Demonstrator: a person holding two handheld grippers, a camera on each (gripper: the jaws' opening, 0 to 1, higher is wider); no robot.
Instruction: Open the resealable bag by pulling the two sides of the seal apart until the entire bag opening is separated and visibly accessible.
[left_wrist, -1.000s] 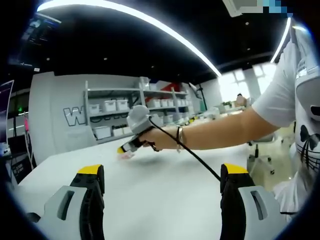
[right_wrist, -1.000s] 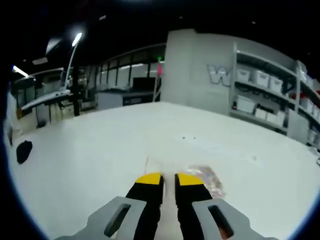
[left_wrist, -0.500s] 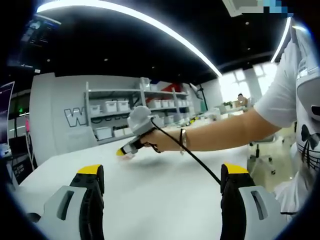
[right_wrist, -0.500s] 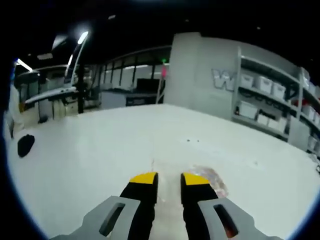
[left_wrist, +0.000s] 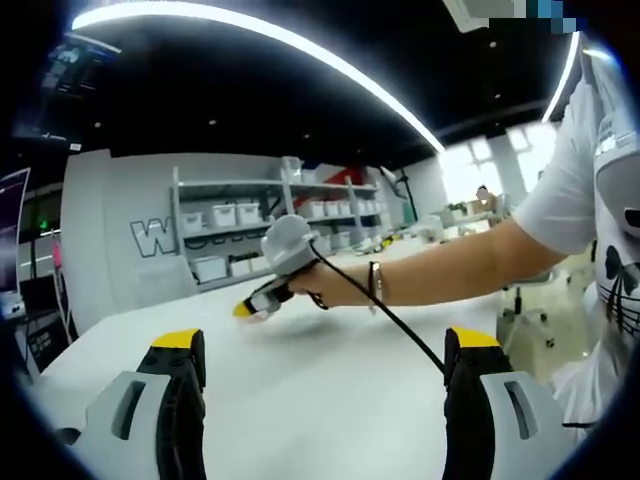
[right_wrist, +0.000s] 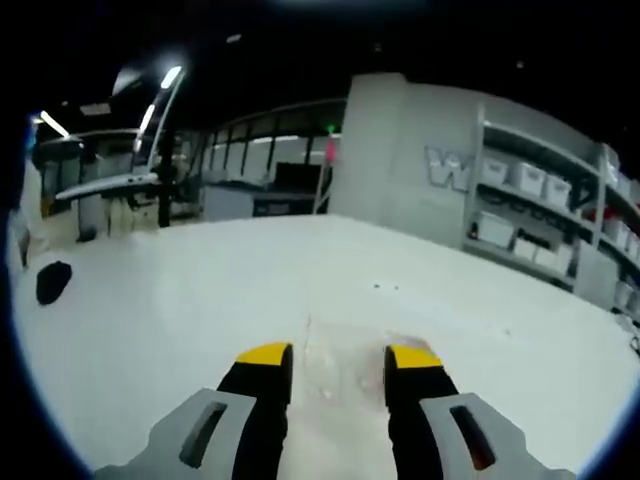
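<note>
The right gripper (right_wrist: 338, 356) is holding its jaws apart above the resealable bag (right_wrist: 340, 372), which is lying mid-tabletop (right_wrist: 180, 300), away from every edge. The left gripper (left_wrist: 325, 345) is spread wide.

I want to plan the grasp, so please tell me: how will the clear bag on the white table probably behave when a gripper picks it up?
The bag lies flat and thin on the table, so it is probably floppy and light. Its clear film looks smooth, so it may slip. The open right gripper straddles it; pinching such a flat edge may be difficult.
</note>
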